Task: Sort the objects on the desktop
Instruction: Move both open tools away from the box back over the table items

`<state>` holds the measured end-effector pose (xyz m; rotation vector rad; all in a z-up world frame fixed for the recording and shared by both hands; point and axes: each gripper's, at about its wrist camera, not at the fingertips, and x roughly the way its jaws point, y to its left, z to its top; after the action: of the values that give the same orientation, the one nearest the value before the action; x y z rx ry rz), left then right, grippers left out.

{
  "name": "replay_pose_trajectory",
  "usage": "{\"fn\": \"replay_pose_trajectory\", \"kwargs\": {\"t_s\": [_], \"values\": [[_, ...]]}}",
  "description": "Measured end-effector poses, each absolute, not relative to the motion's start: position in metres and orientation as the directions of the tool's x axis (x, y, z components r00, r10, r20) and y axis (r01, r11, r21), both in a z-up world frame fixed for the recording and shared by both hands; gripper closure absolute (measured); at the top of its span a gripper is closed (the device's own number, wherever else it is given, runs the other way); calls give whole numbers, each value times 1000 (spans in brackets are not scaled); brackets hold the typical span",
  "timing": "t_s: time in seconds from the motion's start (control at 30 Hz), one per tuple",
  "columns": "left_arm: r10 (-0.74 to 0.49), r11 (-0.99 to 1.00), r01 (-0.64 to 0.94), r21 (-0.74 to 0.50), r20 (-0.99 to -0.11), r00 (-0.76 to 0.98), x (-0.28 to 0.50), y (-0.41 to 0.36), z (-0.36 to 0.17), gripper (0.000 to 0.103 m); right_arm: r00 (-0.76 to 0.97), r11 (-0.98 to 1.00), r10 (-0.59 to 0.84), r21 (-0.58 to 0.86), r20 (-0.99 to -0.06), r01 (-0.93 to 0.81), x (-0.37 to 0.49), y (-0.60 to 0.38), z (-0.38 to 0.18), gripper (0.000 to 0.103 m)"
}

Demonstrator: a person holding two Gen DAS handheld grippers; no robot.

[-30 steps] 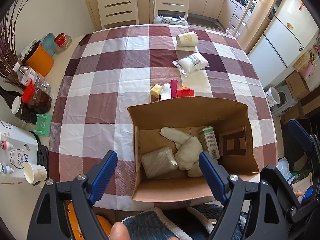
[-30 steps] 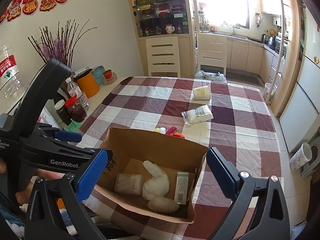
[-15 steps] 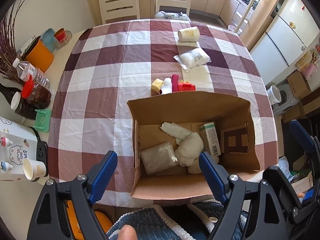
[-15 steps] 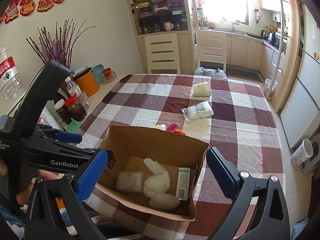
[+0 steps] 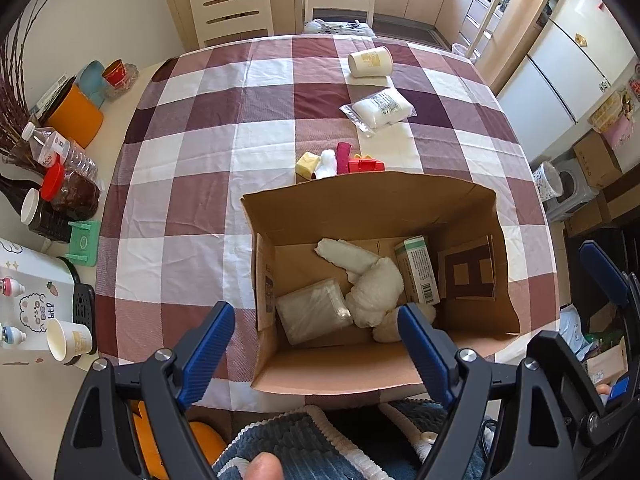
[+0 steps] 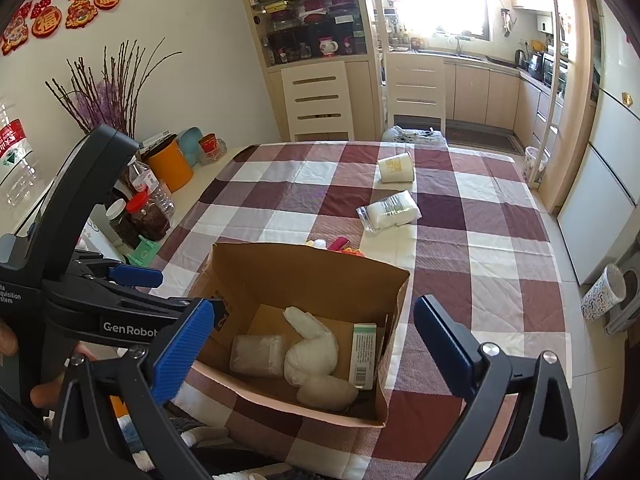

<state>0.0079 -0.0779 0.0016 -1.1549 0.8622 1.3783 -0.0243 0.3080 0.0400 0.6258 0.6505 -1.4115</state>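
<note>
In front of me the cardboard box (image 5: 372, 208) sits open on the near edge of the checked tablecloth (image 5: 224, 128), its tall back wall standing toward the far side of the table. Inside I see a clear wrapped packet (image 5: 314, 310) at the left, a white fluffy bundle (image 5: 374, 290) bent across the middle, and a green-and-white carton (image 5: 418, 274) leaning along the right. Just behind the back wall lies a small cluster on the cloth: a yellow block (image 5: 306, 162), a white tuft (image 5: 327, 162), a dark red strip (image 5: 343, 152) and a red toy piece (image 5: 366, 165), close together and near the box. Farther out rests a sealed bag of white contents (image 5: 380, 108), and beyond it a paper cup (image 5: 370, 62) tipped on its side.

My left gripper (image 5: 316, 344) hangs over the near rim of the box with its blue pads (image 5: 208, 348) wide apart and nothing between them. My right gripper (image 6: 316, 344) is likewise spread, empty, hovering above the box's near side; from its view the left tool's black body fills the left edge.

Off the cloth to the left I see an orange canister (image 5: 76, 110), a plastic bottle (image 5: 60, 150), a red-lidded jar (image 5: 74, 192) and another paper cup (image 5: 68, 338)
</note>
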Motion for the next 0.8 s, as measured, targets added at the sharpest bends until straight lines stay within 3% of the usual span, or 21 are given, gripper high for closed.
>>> {"fn": "replay_pose_trajectory", "kwargs": {"t_s": [0.8], "values": [[261,-125,-987,-104,-963,69,19,-79,-2,17,53,49,-659,28,-750,998,-34,313,37,1]]}}
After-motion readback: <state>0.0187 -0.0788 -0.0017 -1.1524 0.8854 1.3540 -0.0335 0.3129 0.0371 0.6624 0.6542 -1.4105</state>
